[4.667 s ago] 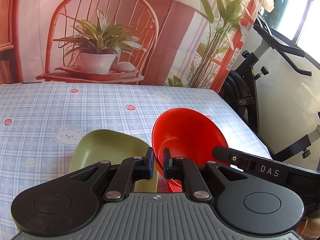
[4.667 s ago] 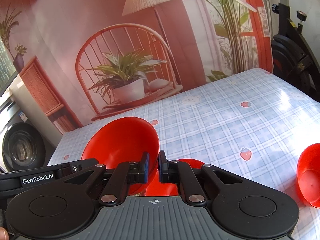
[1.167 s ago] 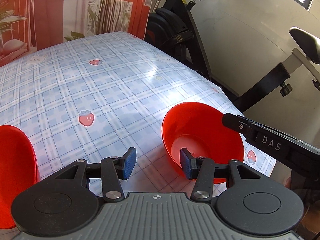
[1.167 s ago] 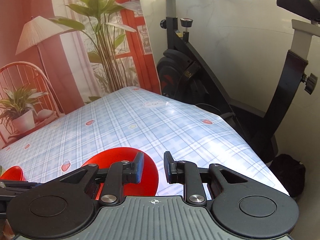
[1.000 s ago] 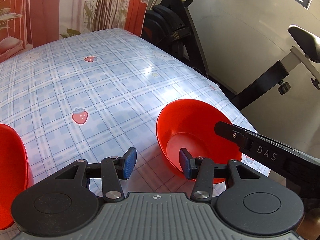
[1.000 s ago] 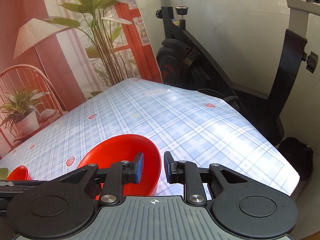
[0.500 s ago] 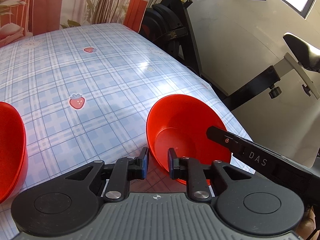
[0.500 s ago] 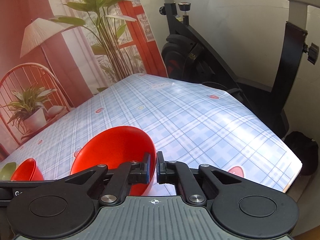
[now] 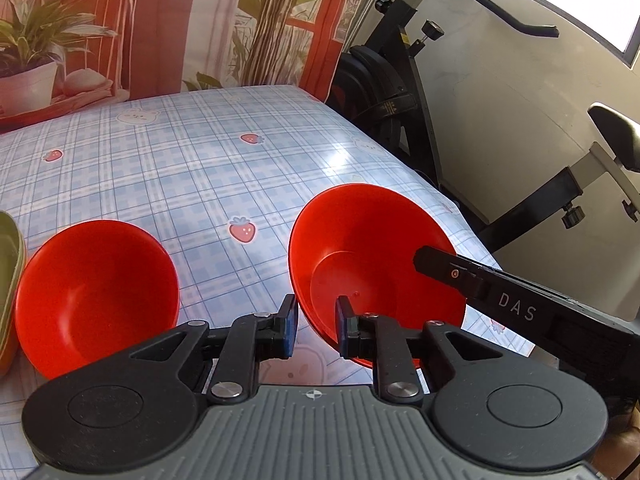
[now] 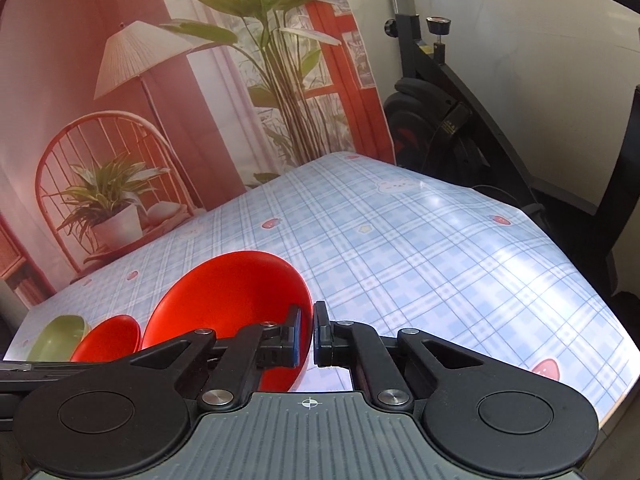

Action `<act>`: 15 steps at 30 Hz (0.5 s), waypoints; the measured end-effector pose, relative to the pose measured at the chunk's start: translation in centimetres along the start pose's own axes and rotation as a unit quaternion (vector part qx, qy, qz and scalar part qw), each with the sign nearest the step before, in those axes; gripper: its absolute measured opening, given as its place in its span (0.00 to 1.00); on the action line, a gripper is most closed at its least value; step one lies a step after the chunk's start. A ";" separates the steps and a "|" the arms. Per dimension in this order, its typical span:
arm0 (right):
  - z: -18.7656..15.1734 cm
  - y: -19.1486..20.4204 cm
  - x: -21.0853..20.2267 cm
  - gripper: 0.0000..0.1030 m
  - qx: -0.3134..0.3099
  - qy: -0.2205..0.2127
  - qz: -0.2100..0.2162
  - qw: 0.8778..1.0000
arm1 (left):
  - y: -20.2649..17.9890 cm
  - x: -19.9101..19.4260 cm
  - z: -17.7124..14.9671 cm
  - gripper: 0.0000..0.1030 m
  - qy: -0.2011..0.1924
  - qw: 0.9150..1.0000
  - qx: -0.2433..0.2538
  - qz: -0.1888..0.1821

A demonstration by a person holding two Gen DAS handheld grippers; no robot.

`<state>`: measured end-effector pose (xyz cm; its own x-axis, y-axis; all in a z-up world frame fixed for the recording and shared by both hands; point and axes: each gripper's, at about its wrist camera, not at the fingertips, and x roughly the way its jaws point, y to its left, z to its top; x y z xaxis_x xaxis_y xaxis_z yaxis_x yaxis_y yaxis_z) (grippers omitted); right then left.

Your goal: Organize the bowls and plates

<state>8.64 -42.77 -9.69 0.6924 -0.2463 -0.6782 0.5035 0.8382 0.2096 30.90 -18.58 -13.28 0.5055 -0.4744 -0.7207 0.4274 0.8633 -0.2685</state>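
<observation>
Room: a printed backdrop of a wicker chair, lamp and plants hangs behind the table [image 9: 192,168], which wears a blue checked cloth with strawberries; an exercise bike [image 9: 404,92] stands off its right side.
Held bowl: the big red bowl [image 9: 360,248] sits near the table's right edge, tipped, both grippers on it at once.
Left gripper: the left gripper [image 9: 316,330] pinches the bowl's near rim, one pad inside, one outside, fingers drawn in on the wall.
Right gripper: the right gripper [image 10: 306,338] clamps the same bowl [image 10: 232,304] on its right rim, fingers pressed almost together with only the thin wall between.
Key relation: the bowl's mouth tilts up and leftward, towards the second red bowl [image 9: 96,292]; that one lies left, apart, nearer the left hand.
Further out: a green dish [image 9: 8,280] touches that second bowl's far-left side.
Left view only: the right gripper's arm reaching over the rim.
Right view only: the row of green dish [image 10: 60,338], small bowl [image 10: 110,338], held bowl.
Judgement: nesting leftward looks next.
</observation>
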 end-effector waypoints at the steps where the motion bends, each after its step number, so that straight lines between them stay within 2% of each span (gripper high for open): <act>1: 0.2 0.5 -0.1 0.05 -0.002 0.000 0.004 1.000 | 0.2 -0.3 0.0 0.20 -0.002 1.000 -0.004 0.001; 10: 0.4 3.4 -0.4 0.05 0.006 0.009 0.027 1.000 | 1.8 -3.4 -0.4 0.20 -0.021 0.999 -0.028 0.023; 15: 0.2 5.9 0.0 0.05 -0.014 0.018 0.040 0.999 | 3.5 -5.2 -0.4 0.20 -0.040 0.997 -0.052 0.033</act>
<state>11.70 -37.92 -8.30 0.7103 -0.1612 -0.6852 0.4330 0.8675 0.2448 29.45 -12.98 -10.73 0.5899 -0.4252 -0.6865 0.3133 0.9040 -0.2908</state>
